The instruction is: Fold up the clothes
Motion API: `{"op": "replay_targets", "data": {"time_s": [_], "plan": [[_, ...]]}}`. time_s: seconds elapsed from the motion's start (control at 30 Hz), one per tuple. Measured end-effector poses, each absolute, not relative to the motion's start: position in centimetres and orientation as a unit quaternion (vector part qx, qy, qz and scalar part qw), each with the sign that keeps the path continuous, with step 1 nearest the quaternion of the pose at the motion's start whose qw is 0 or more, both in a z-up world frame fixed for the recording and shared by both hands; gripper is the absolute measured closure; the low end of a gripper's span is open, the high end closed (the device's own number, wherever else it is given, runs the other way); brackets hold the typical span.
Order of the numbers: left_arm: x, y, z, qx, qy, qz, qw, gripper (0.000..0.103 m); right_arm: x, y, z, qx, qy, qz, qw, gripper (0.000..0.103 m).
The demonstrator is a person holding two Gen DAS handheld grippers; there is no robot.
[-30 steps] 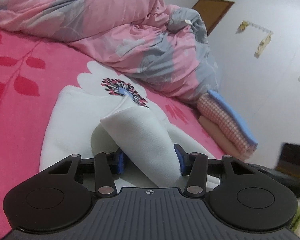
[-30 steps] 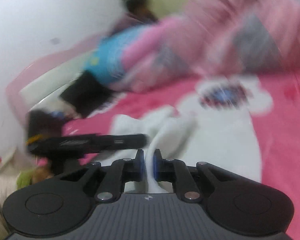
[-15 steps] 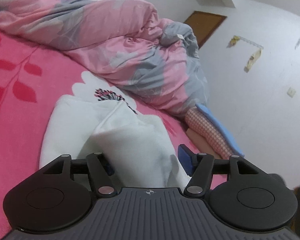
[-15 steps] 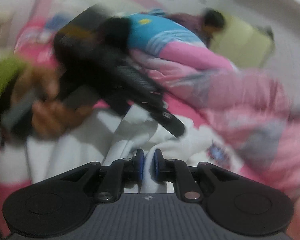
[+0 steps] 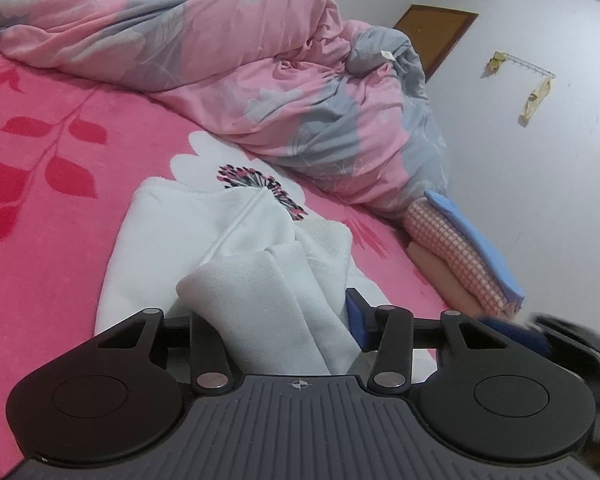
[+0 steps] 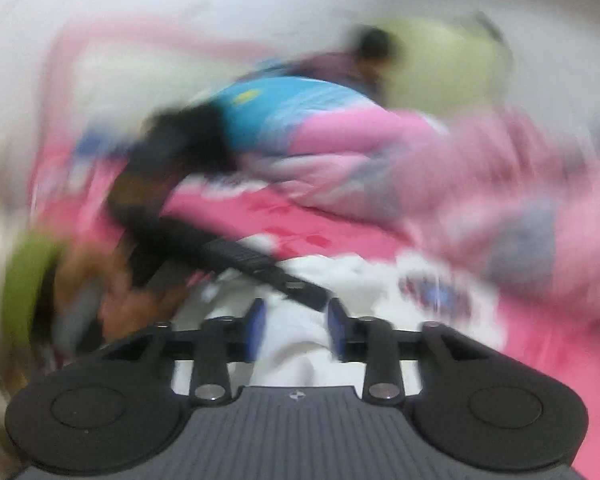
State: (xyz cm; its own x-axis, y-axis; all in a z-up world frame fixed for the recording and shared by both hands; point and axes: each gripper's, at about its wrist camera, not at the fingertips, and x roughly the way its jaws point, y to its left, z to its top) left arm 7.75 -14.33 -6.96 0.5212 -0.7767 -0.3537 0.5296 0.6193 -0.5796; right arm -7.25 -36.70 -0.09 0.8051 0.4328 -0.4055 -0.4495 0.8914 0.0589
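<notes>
Left tongs: the left gripper stands spread wide, a thick fold of the white garment bulging up between its fingers; only the blue pad on the right shows, the other is behind cloth, and the cloth fills only part of the gap, so it reads as loose rather than pinched.

Right tongs: the right gripper is also spread, its two blue pads apart with white cloth lying below and between them; the view is badly smeared, so I would only say it probably grips nothing.

Why so: judged from the open jaws over bunched cloth, both tools suit either letting a folded flap settle or closing in for a fresh hold; the pictures fit both.

Garment's place: on the pink flowered bedspread, near edge under the tongs, partly covering the white flower print.

Long axis: runs from near to far, leaning slightly left; the raised fold slants from near right to far left, and a seamed edge runs toward the far right.

Beyond: a rumpled pink and grey duvet lies far, apart from the garment; a stack of folded cloths sits to the right by the wall.

Far left in the right view: the other tool's dark body reaches over the cloth.
</notes>
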Motion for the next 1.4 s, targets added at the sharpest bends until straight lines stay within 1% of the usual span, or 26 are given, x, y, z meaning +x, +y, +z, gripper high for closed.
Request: {"op": "replay_targets", "data": {"time_s": [0.07, 0.17, 0.2, 0.23, 0.27, 0.3, 0.33, 0.4, 0.47, 0.5, 0.53, 0.63, 0.7, 0.77, 0.87, 0.93, 1.0, 1.07, 1.17, 1.3, 1.33, 1.4], "plan": [[7.8, -14.3, -7.0, -0.207, 0.302, -0.385, 0.847, 0.058, -4.5, -40.4, -1.0, 0.137, 0.250, 0.230, 0.930, 0.058], [7.8, -14.3, -7.0, -0.208, 0.300, -0.386, 0.847, 0.058, -0.2, -44.3, -4.6, 0.353, 0.307, 0.247, 0.849, 0.059], [7.7, -14.3, -7.0, -0.209, 0.299, -0.387, 0.847, 0.058, 0.9, -45.0, -5.8, 0.398, 0.322, 0.241, 0.824, 0.059], [7.7, -14.3, -7.1, -0.210, 0.299, -0.387, 0.847, 0.058, 1.8, -45.2, -6.8, 0.421, 0.337, 0.237, 0.808, 0.060], [7.7, -14.3, -7.1, -0.210, 0.298, -0.387, 0.847, 0.058, 2.6, -45.3, -7.9, 0.443, 0.351, 0.232, 0.792, 0.064], [7.7, -14.3, -7.1, -0.211, 0.297, -0.388, 0.847, 0.058, 3.3, -45.4, -8.5, 0.458, 0.359, 0.231, 0.780, 0.065], [7.7, -14.3, -7.1, -0.211, 0.297, -0.388, 0.847, 0.058, 3.7, -45.1, -8.6, 0.460, 0.357, 0.236, 0.778, 0.066], [7.6, -14.2, -7.1, -0.213, 0.295, -0.388, 0.847, 0.058, 4.0, -44.7, -8.6, 0.467, 0.345, 0.249, 0.775, 0.070], [7.7, -14.3, -6.8, -0.214, 0.298, -0.387, 0.846, 0.058, 4.2, -44.4, -8.3, 0.464, 0.333, 0.249, 0.782, 0.092], [7.8, -14.4, -6.6, -0.216, 0.301, -0.386, 0.845, 0.058, 4.1, -44.4, -8.0, 0.454, 0.328, 0.242, 0.792, 0.097], [7.9, -14.5, -6.3, -0.217, 0.305, -0.385, 0.844, 0.058, 4.0, -44.4, -7.6, 0.444, 0.319, 0.237, 0.803, 0.099], [8.7, -15.3, -4.9, -0.230, 0.312, -0.393, 0.834, 0.058, 2.8, -45.2, -4.7, 0.383, 0.272, 0.214, 0.857, 0.100], [9.3, -16.6, -4.1, -0.213, 0.309, -0.393, 0.840, 0.058, 2.2, -45.7, -2.4, 0.318, 0.235, 0.190, 0.899, 0.100], [9.8, -18.2, -3.7, -0.188, 0.308, -0.390, 0.847, 0.058, 2.2, -45.9, -0.9, 0.261, 0.217, 0.167, 0.926, 0.100], [10.2, -20.1, -4.0, -0.151, 0.319, -0.382, 0.854, 0.058, 2.5, -46.1, -0.7, 0.179, 0.221, 0.129, 0.950, 0.100], [10.3, -20.9, -4.2, -0.131, 0.326, -0.377, 0.857, 0.058, 3.4, -46.0, -2.1, 0.150, 0.242, 0.105, 0.953, 0.101], [10.5, -21.8, -4.5, -0.111, 0.333, -0.372, 0.859, 0.058, 4.2, -46.5, -4.2, 0.158, 0.267, 0.087, 0.947, 0.101], [10.6, -22.7, -4.7, -0.092, 0.341, -0.366, 0.861, 0.058, 4.4, -47.2, -5.9, 0.188, 0.278, 0.082, 0.938, 0.101], [10.7, -23.1, -4.6, -0.080, 0.344, -0.366, 0.861, 0.056, 3.3, -48.7, -6.2, 0.246, 0.253, 0.071, 0.933, 0.101], [11.2, -24.3, -3.9, -0.070, 0.348, -0.372, 0.858, 0.048, 1.6, -51.8, -6.4, 0.338, 0.235, 0.061, 0.909, 0.101], [11.4, -24.6, -3.7, -0.071, 0.351, -0.372, 0.856, 0.044, 0.9, -52.0, -6.2, 0.344, 0.230, 0.062, 0.908, 0.101], [12.0, -25.3, -3.3, -0.076, 0.356, -0.374, 0.853, 0.043, -0.6, -52.3, -5.7, 0.356, 0.221, 0.064, 0.905, 0.100]]}}
